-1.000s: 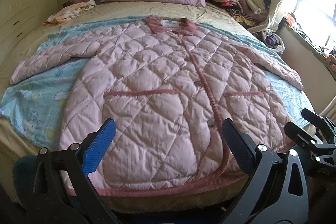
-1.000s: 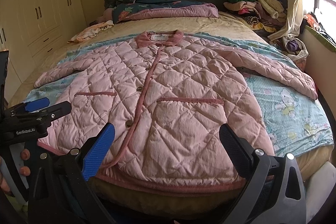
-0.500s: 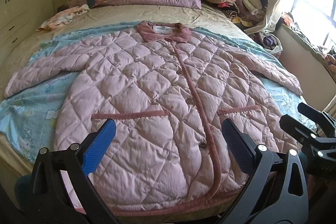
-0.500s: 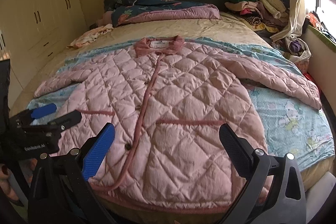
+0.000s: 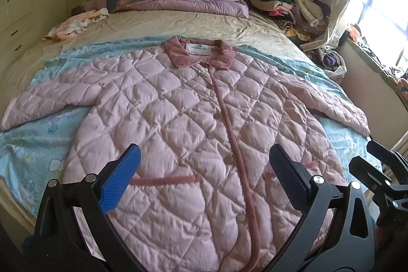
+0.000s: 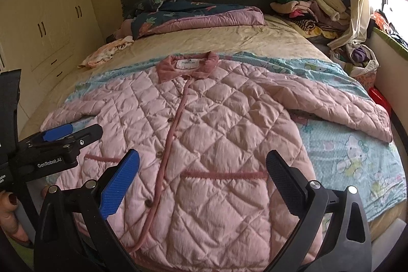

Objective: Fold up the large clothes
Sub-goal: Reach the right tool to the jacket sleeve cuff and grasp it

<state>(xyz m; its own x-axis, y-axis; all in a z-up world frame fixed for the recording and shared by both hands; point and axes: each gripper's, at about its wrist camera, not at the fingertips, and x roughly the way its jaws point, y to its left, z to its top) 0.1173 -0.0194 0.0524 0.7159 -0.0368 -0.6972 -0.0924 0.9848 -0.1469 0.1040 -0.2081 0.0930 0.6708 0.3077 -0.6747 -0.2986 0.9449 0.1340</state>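
A: Where was the coat (image 5: 193, 124)?
B: Flat on the bed (image 5: 178, 24), sleeves out.
A: And the grippers?
B: Left gripper (image 5: 204, 177) and right gripper (image 6: 202, 176) were both wide, holding nothing.

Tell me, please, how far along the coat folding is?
Done: the coat lies spread flat on the bed, buttoned, sleeves out. In hand: nothing; the left gripper and right gripper hover open above its hem. Left: every fold.

Black-framed tongs (image 6: 202, 171) with blue ribbed pads (image 6: 119, 185), silver screws, white "GenRobot.AI" lettering.
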